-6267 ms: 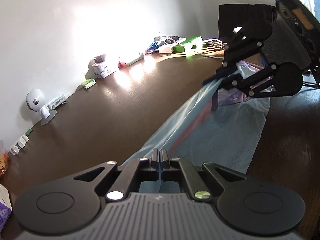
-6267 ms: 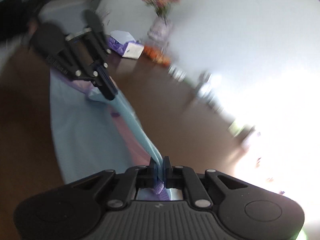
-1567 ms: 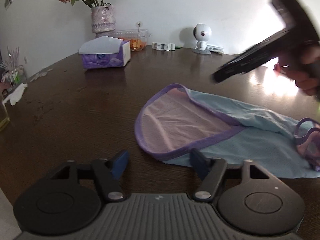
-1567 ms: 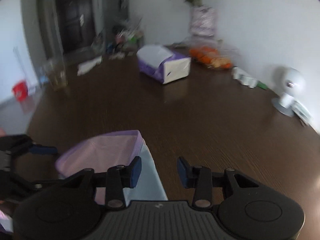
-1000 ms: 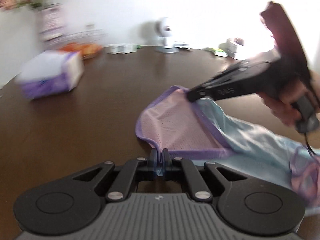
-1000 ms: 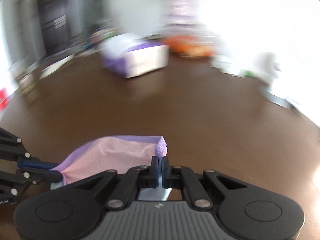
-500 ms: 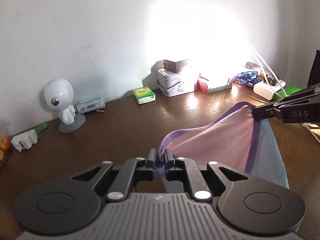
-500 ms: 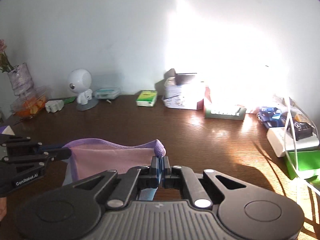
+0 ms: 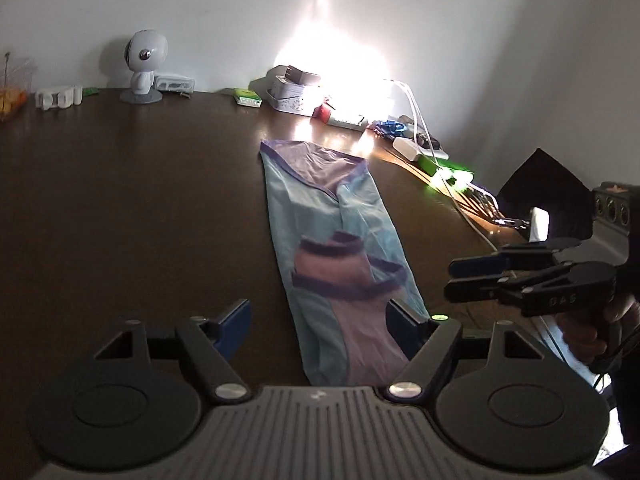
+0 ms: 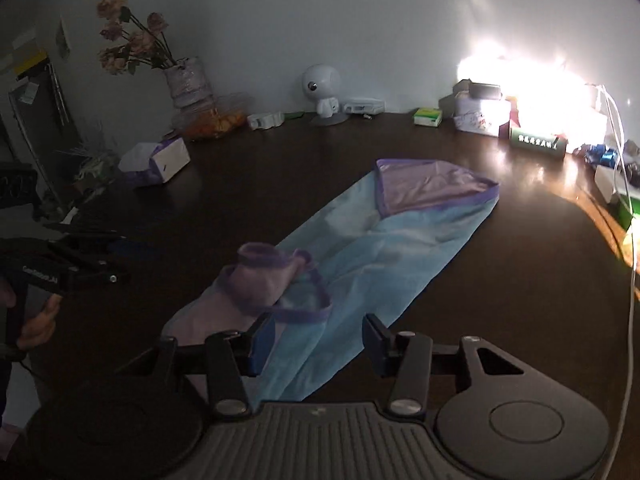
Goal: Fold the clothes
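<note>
One light-blue garment with purple trim on the dark wooden table; two grippers, left and right, both spread wide; one white robot figurine, one tissue box, one flower vase along the far edge

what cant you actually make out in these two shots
- Near end of the garment: left wrist view, hidden behind the left claw body; in the right wrist view the right claw body covers it.
- Items by the wall: left wrist view, washed out by glare.
- Label on the green box: right wrist view, too small to read.
- Table front edge: cut off by the frame in both views.
</note>
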Demonstrator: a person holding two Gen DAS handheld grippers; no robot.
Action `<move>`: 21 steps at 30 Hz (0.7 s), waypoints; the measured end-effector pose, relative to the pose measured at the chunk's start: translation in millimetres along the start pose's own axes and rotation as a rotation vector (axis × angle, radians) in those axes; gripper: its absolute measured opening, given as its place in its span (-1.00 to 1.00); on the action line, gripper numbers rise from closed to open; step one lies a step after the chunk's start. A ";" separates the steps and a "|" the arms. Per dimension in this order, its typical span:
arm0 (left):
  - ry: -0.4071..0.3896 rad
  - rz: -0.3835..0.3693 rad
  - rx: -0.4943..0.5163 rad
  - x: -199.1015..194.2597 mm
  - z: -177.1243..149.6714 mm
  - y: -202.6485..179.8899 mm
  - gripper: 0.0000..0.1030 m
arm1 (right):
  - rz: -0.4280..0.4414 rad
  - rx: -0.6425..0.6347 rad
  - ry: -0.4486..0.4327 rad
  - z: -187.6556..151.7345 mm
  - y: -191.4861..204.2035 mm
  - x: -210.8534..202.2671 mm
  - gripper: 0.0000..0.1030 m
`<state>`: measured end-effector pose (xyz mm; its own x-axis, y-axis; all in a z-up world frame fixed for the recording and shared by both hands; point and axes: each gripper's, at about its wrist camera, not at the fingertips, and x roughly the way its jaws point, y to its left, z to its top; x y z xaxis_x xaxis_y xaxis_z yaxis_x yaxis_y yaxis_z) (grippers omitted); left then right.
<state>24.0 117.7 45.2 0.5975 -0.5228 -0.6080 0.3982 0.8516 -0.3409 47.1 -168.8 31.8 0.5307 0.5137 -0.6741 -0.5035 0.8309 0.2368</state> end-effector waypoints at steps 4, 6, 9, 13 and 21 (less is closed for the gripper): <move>0.022 0.015 0.009 17.9 -16.6 -11.1 0.35 | 0.025 0.086 0.010 -24.7 10.2 22.2 -0.31; 0.073 0.027 0.000 31.4 -16.5 -15.2 -0.35 | -0.019 0.075 -0.019 -28.1 13.5 24.6 -0.56; 0.067 0.026 -0.025 34.4 -21.3 -22.8 -0.79 | -0.052 0.076 -0.016 -34.3 12.2 22.7 -0.98; 0.080 -0.057 -0.092 21.4 -37.8 -43.4 -0.88 | -0.106 0.040 0.001 -56.9 7.8 -5.8 -1.00; 0.039 -0.150 -0.202 2.5 -55.0 -47.1 -0.08 | -0.038 0.052 -0.074 -88.1 -11.4 -83.7 -0.77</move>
<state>-31.6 78.4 20.2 0.5135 -0.6450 -0.5659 0.3307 0.7574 -0.5631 -51.6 -240.1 23.8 0.5981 0.4947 -0.6305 -0.4472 0.8589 0.2497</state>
